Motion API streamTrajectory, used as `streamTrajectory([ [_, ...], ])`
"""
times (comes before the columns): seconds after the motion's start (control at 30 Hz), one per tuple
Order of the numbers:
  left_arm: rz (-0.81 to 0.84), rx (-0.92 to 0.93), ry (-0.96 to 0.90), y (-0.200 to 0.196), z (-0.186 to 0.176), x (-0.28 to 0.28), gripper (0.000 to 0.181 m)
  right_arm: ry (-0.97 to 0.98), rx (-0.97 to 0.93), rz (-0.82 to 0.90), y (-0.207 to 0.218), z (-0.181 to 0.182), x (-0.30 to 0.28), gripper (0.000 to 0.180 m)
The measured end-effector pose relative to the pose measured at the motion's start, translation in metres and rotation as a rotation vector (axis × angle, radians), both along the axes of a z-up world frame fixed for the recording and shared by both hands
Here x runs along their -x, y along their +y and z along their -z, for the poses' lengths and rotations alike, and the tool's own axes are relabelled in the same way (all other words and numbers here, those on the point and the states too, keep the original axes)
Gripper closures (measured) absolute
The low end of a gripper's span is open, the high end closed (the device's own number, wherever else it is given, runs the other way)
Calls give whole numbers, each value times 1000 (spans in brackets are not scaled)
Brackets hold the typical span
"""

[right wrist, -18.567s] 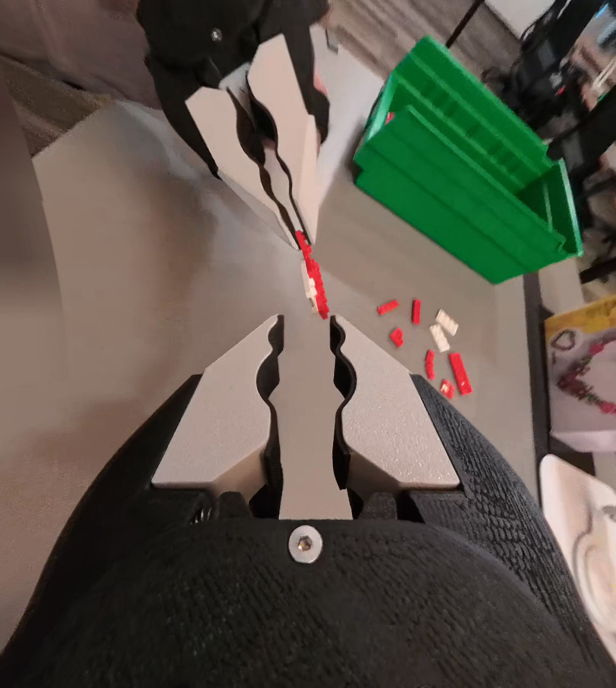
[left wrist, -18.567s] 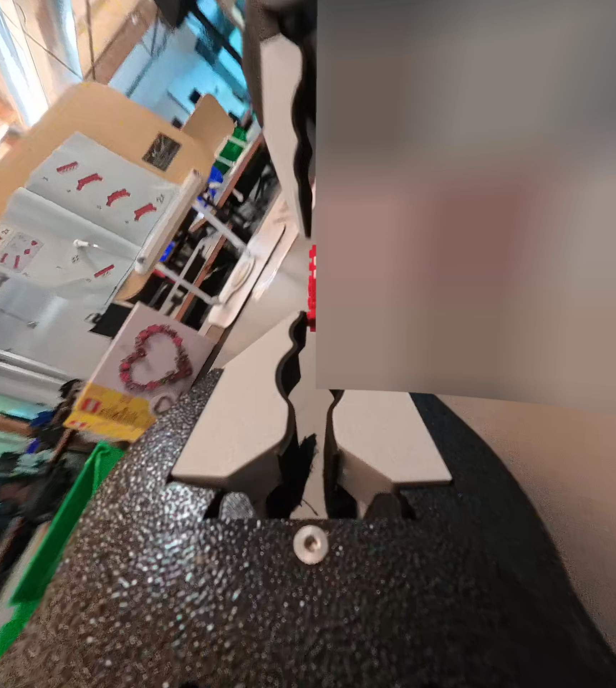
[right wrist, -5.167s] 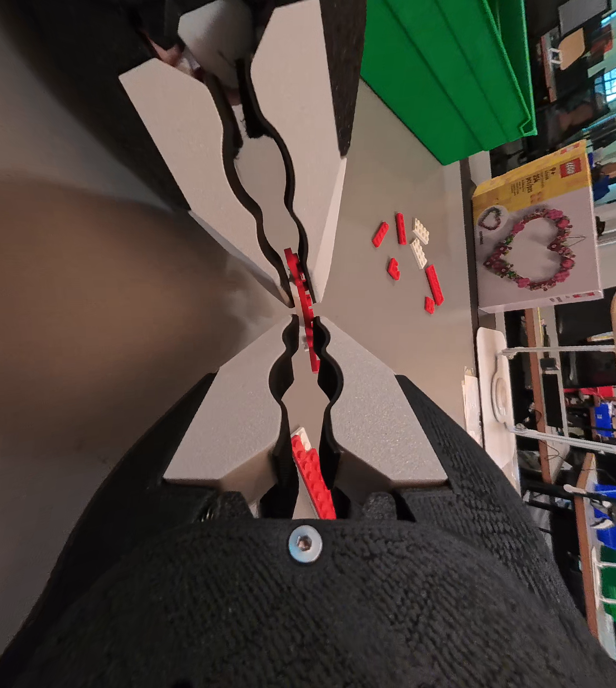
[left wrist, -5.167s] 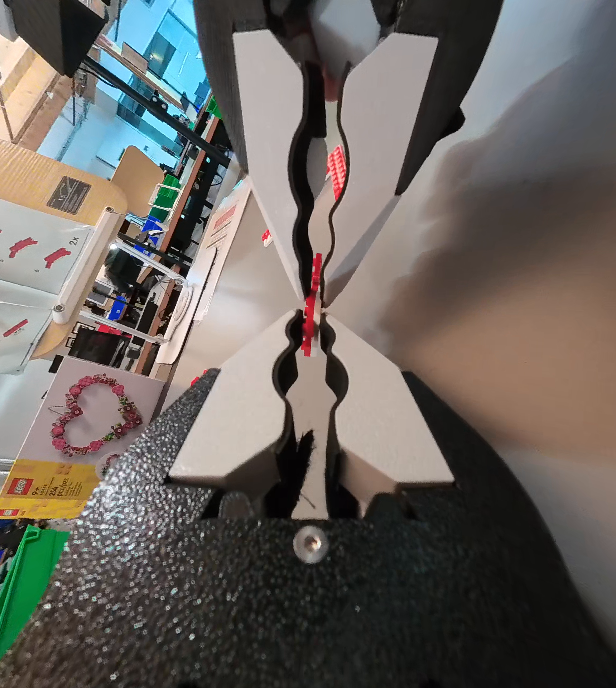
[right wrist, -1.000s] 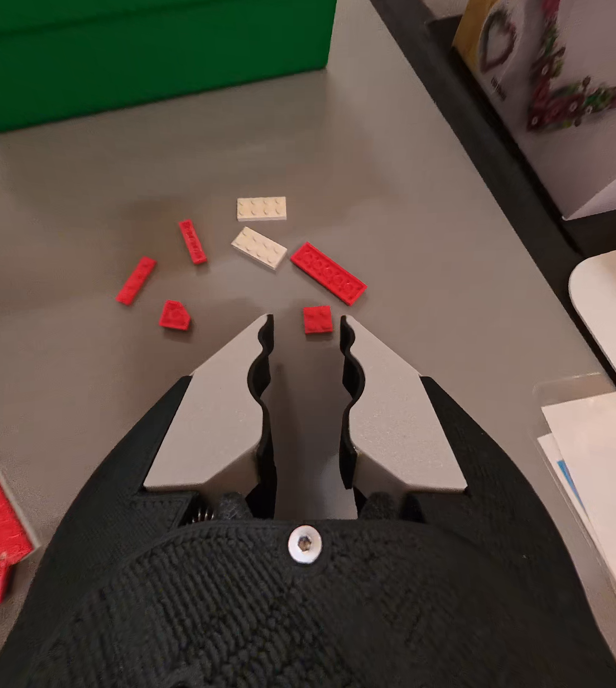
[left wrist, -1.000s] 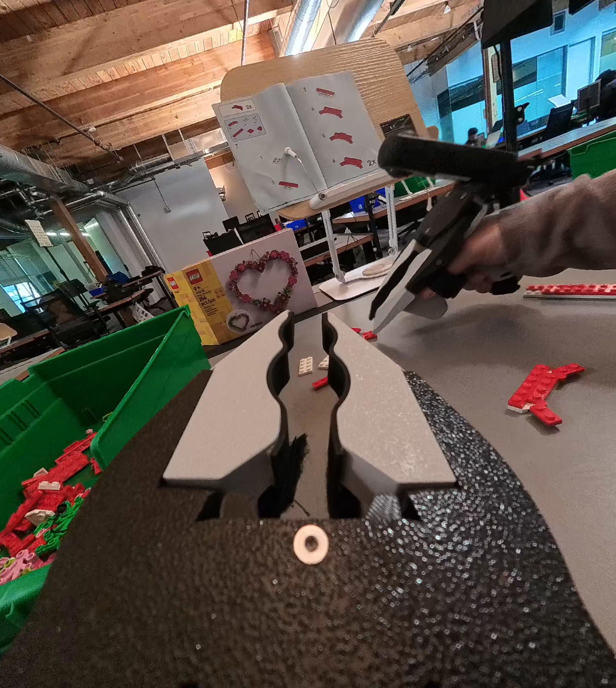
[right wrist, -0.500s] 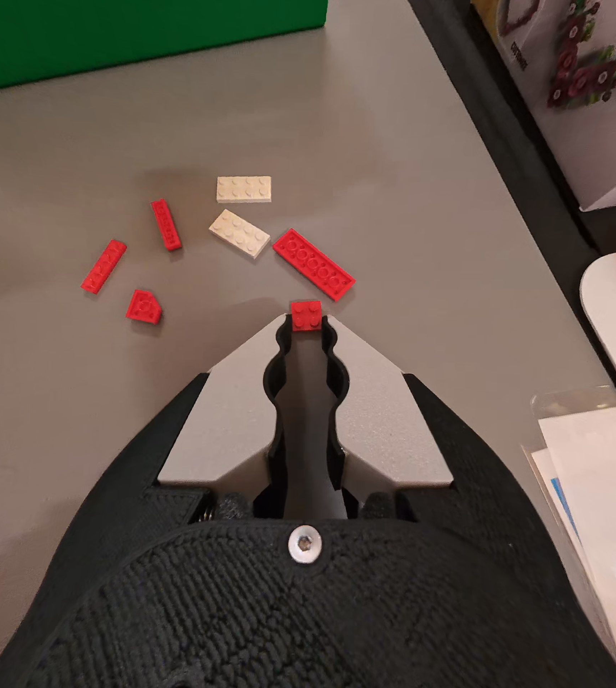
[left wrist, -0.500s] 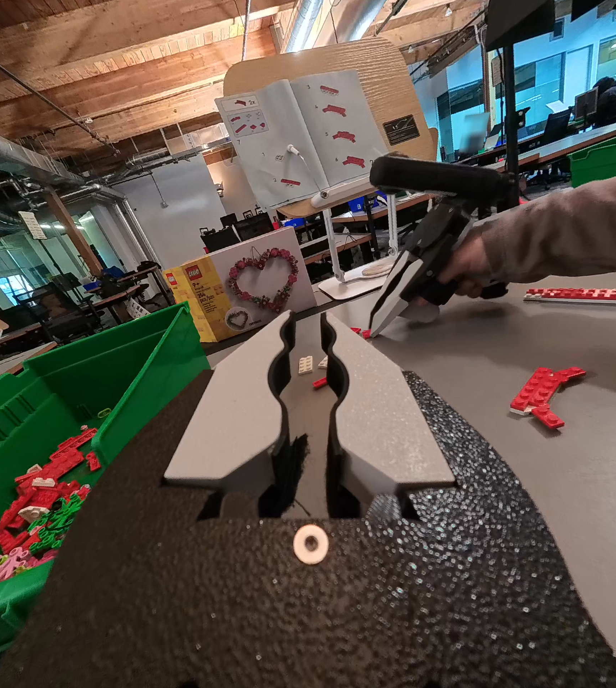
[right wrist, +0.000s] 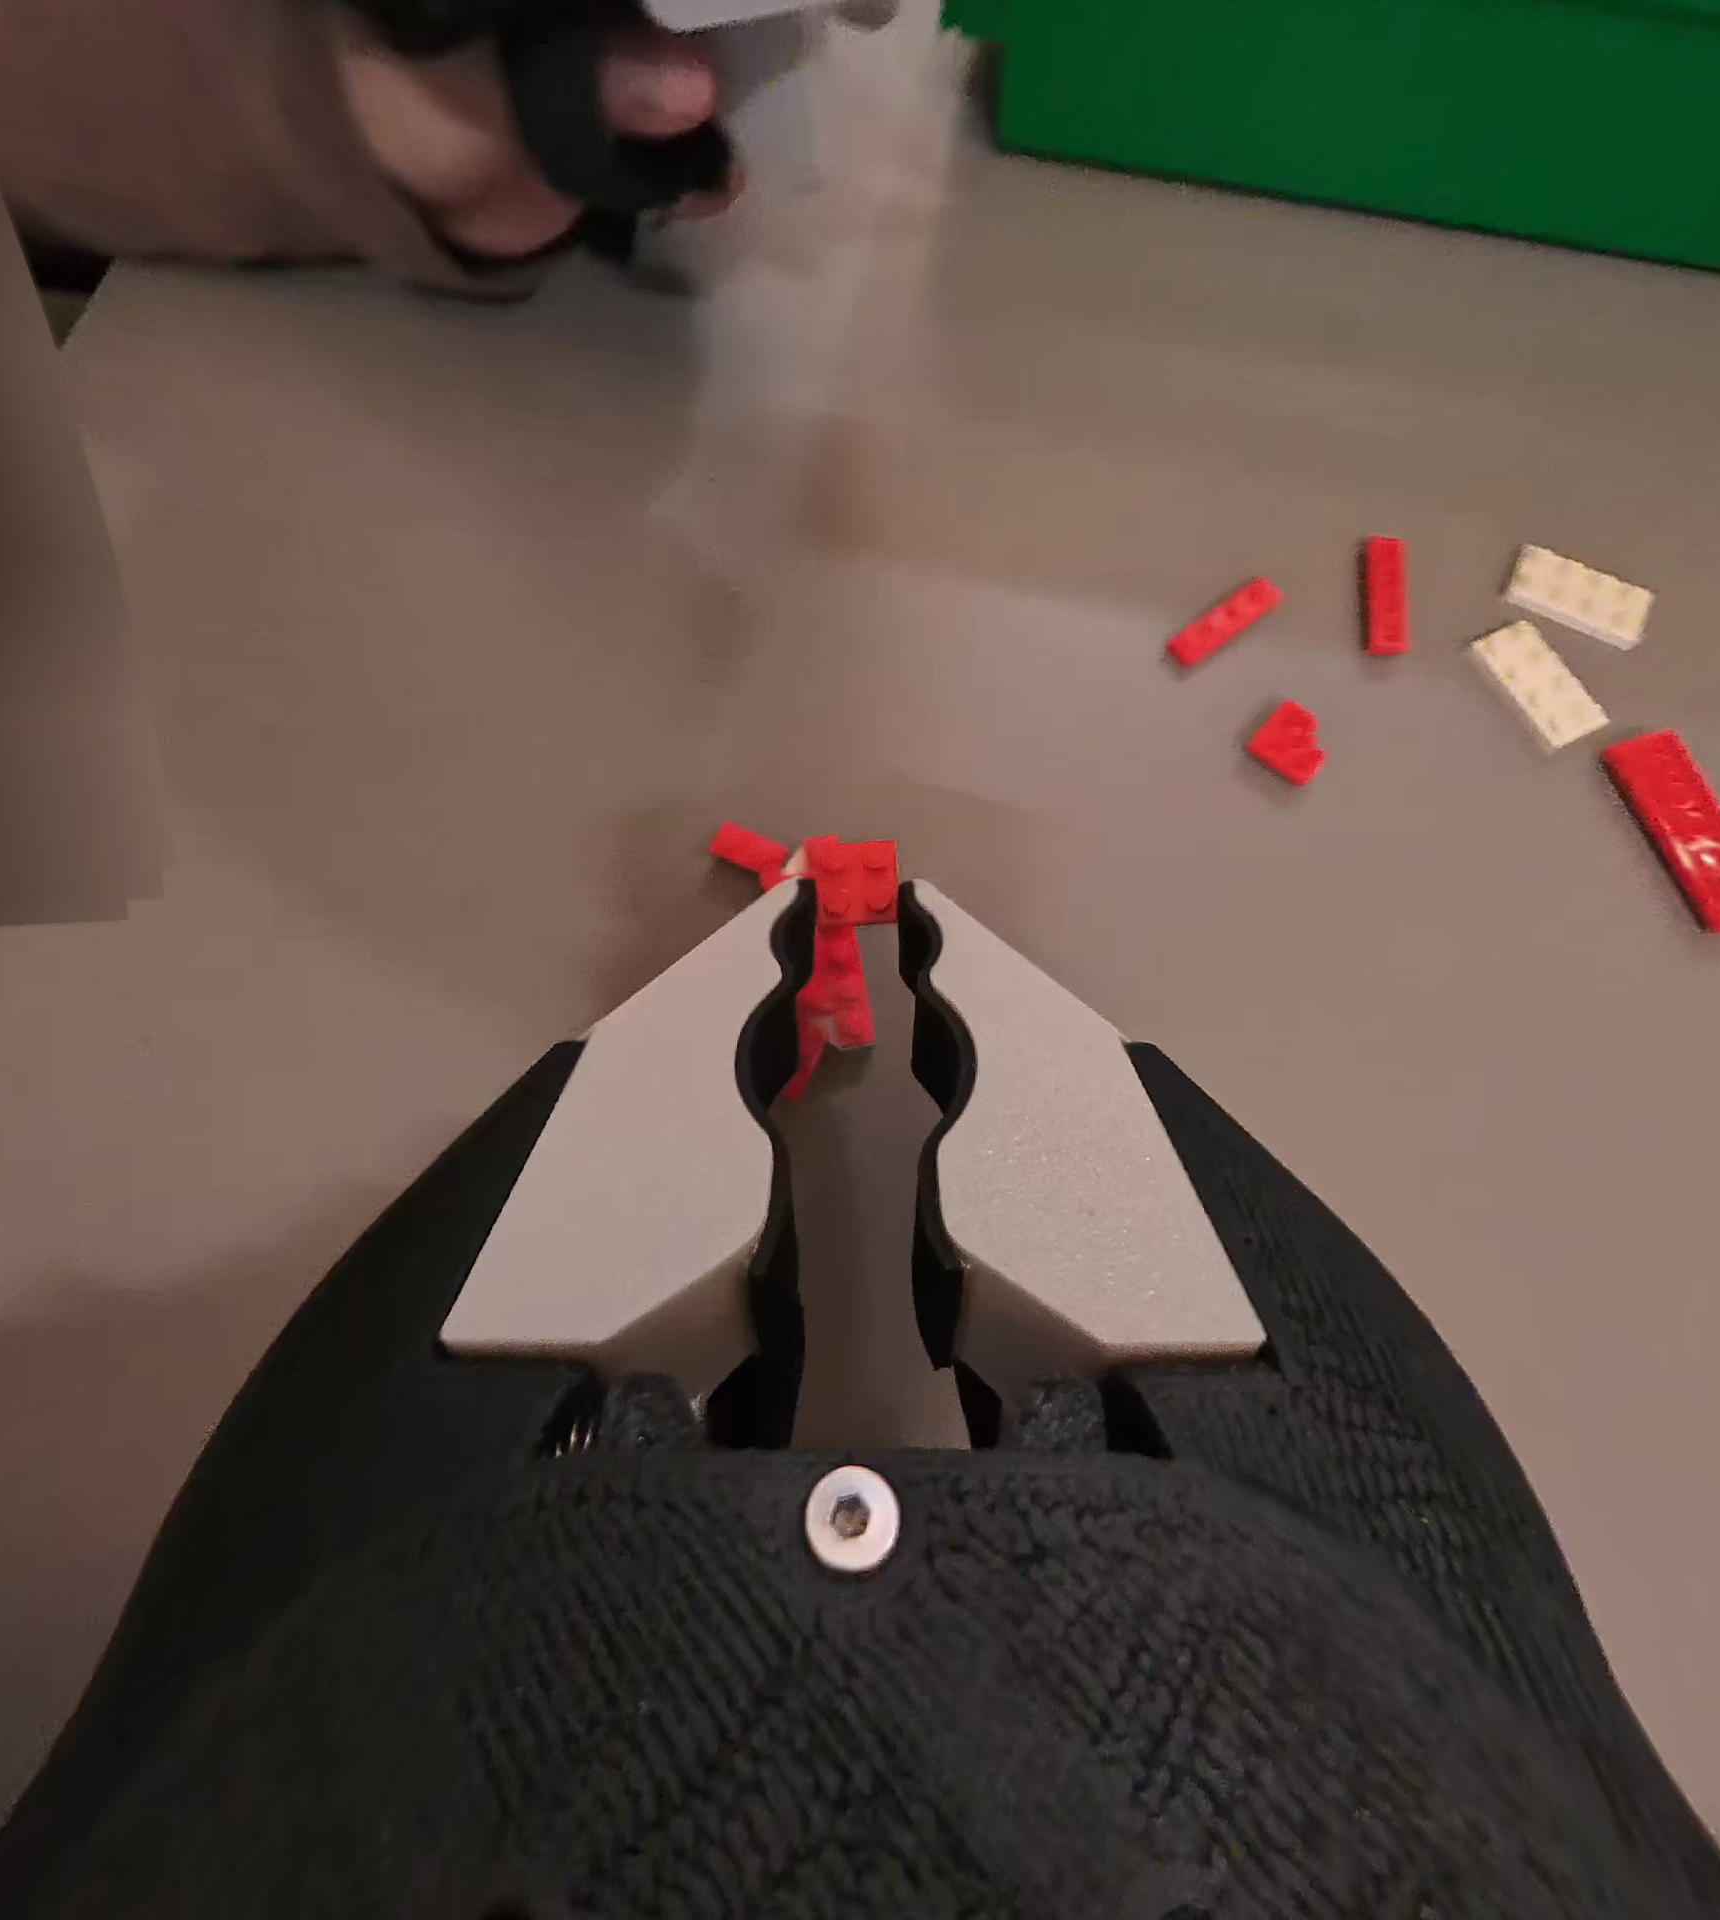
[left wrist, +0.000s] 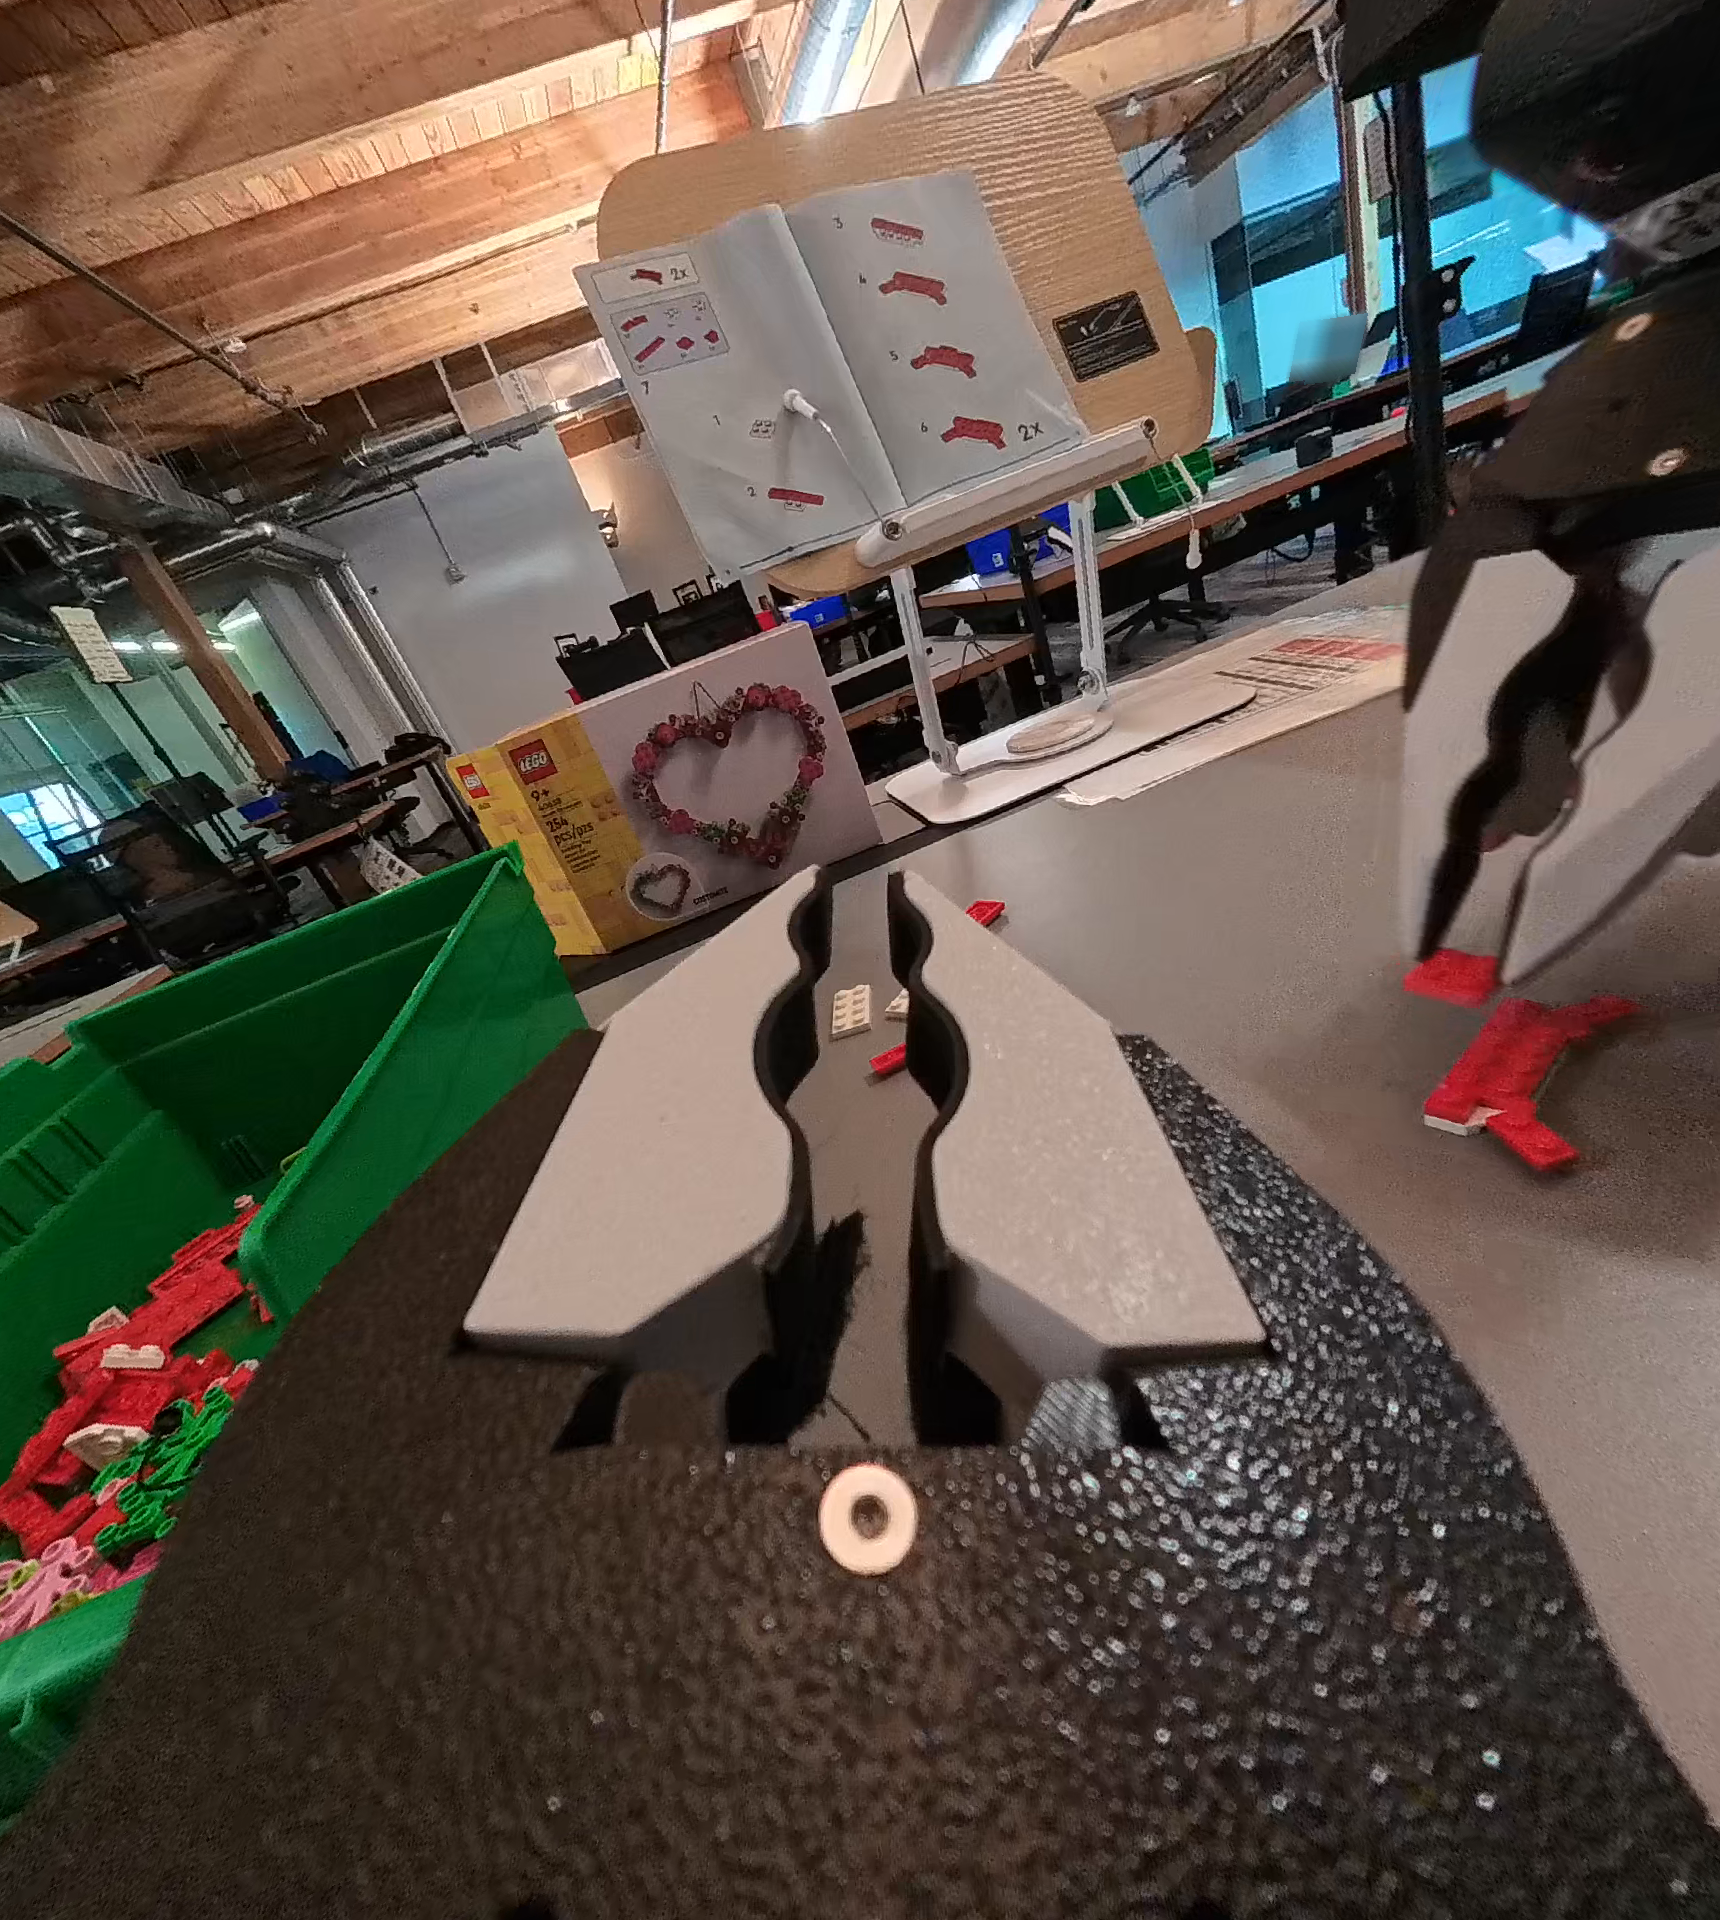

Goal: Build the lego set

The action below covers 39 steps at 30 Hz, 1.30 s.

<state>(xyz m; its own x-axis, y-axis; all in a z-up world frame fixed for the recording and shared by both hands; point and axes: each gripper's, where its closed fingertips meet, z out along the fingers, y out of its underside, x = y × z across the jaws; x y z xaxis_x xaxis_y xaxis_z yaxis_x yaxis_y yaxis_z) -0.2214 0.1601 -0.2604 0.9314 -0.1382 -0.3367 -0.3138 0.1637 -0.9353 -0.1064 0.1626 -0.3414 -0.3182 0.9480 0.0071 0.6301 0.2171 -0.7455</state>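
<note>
Pinching small red plate [right wrist: 861, 871], right gripper [right wrist: 854, 902] tilted down over red assembly [left wrist: 1505, 1075]; left gripper [left wrist: 856, 914] level, parted, empty.

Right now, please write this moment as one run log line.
right gripper: shut on small red square plate | over red plate assembly | left gripper: open, empty

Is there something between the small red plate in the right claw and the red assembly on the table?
Nothing visible blocks it. The right claw holds the small red plate just above the red assembly, with only air between them.
</note>
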Motion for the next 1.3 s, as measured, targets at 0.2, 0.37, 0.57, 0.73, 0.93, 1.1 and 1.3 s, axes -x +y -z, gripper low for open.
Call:
streamTrajectory([
  [0.2, 1, 4, 10, 0, 1, -1, 174, -81, -44, -60, -10, 15, -12, 166],
  [0.37, 5, 5, 18, 0, 2, -2, 175, -82, -32, -67, -8, 19, -12, 166],
  [0.57, 10, 7, 24, 0, 2, -3, 175, -91, -7, -76, -8, 20, -10, 166],
  [0.73, 13, 9, 28, 0, 3, -4, 176, -91, 1, -74, -9, 22, -9, 166],
  [0.93, 17, 11, 29, 0, 3, -5, 176, -102, -8, -62, -8, 23, -10, 155],
  [1.1, 20, 12, 31, 0, 3, -6, 177, -117, 0, -44, -6, 25, -12, 145],
  [1.3, 21, 13, 32, 0, 4, -6, 177, -97, -12, -53, -8, 25, -12, 156],
])
